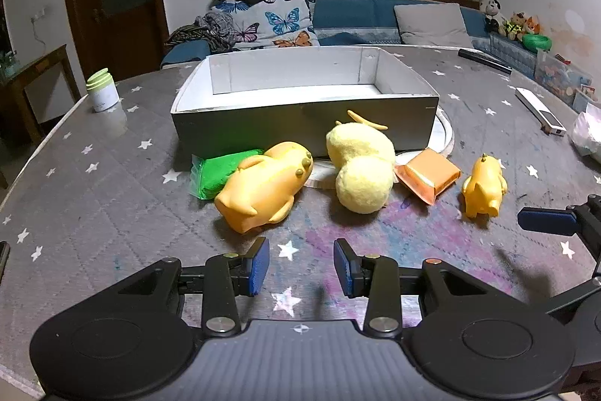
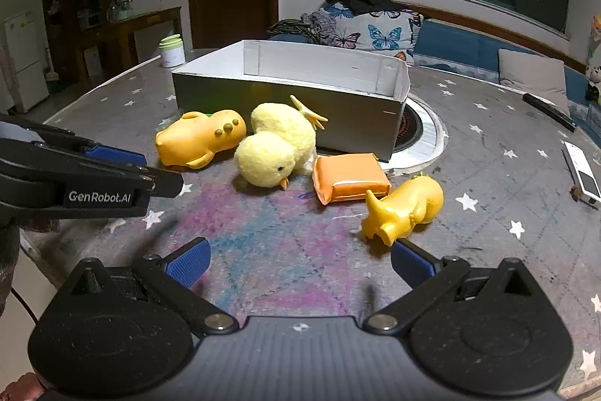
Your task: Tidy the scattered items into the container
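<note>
Left gripper: nearest in the left wrist view; fingers part-open with a moderate gap, blue pads facing, nothing between them; it hovers over the table short of the toys.
Right gripper: fingers spread wide, nothing held; the right blue pad sits just beside the snout of the small yellow pig, contact cannot be told from this view.
Small yellow pig, position: lies on its side, rightmost of the scattered items, near the orange packet.
Orange packet: flat on the table between the small pig and the plush chick, just in front of the box corner.
Plush chick: tipped over head-down, feet toward the box wall, just beside the large yellow pig.
Large yellow pig: on its side, left of the chick, partly overlapping the green packet.
Green packet: at the left end of the row, near the box front.
Box: open grey cardboard container with white inside, behind all five items; what the interior shows holds nothing.
Table, farther: white jar with green lid at far left; white remote at right.
Beyond: blue sofa with butterfly cushion.
</note>
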`<state>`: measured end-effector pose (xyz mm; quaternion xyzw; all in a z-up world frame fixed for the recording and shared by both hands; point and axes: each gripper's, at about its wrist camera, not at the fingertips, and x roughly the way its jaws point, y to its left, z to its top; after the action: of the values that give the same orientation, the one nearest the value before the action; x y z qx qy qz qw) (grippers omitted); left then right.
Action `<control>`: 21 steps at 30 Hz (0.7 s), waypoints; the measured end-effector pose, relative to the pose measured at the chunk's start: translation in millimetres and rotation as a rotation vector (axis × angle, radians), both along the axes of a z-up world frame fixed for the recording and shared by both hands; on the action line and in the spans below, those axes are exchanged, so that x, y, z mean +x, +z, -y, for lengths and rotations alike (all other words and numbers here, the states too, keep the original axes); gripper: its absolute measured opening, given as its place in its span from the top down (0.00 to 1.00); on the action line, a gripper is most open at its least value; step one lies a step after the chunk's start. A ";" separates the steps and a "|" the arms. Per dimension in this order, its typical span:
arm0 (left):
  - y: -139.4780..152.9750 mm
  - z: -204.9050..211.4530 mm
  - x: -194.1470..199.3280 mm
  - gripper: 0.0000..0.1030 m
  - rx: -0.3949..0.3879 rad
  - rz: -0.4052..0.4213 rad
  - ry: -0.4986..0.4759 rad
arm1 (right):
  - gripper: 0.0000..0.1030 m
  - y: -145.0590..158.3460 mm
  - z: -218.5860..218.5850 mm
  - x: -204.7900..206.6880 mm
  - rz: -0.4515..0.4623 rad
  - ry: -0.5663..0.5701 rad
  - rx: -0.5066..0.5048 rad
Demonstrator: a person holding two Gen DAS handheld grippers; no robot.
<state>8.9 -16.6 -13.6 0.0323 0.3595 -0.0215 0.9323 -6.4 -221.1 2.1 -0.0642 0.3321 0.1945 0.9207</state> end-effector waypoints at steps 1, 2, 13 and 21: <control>-0.3 0.5 0.2 0.61 -0.001 -0.001 -0.002 | 0.00 -0.3 0.5 0.3 -0.001 -0.003 0.001; -0.6 1.1 0.5 0.61 -0.002 -0.003 -0.004 | 0.00 -0.6 0.9 0.6 -0.001 -0.006 0.000; -2.9 10.0 6.0 0.61 -0.012 -0.021 -0.037 | 0.00 -3.2 6.0 3.2 -0.005 -0.035 -0.007; -4.4 18.5 12.8 0.61 -0.019 -0.031 -0.065 | 0.00 -4.2 11.8 7.5 -0.009 -0.059 -0.002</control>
<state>21.7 -35.0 -18.0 0.0347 0.3724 -0.0558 0.9258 1.1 -232.9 -2.1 -0.0547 0.3382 0.1671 0.9245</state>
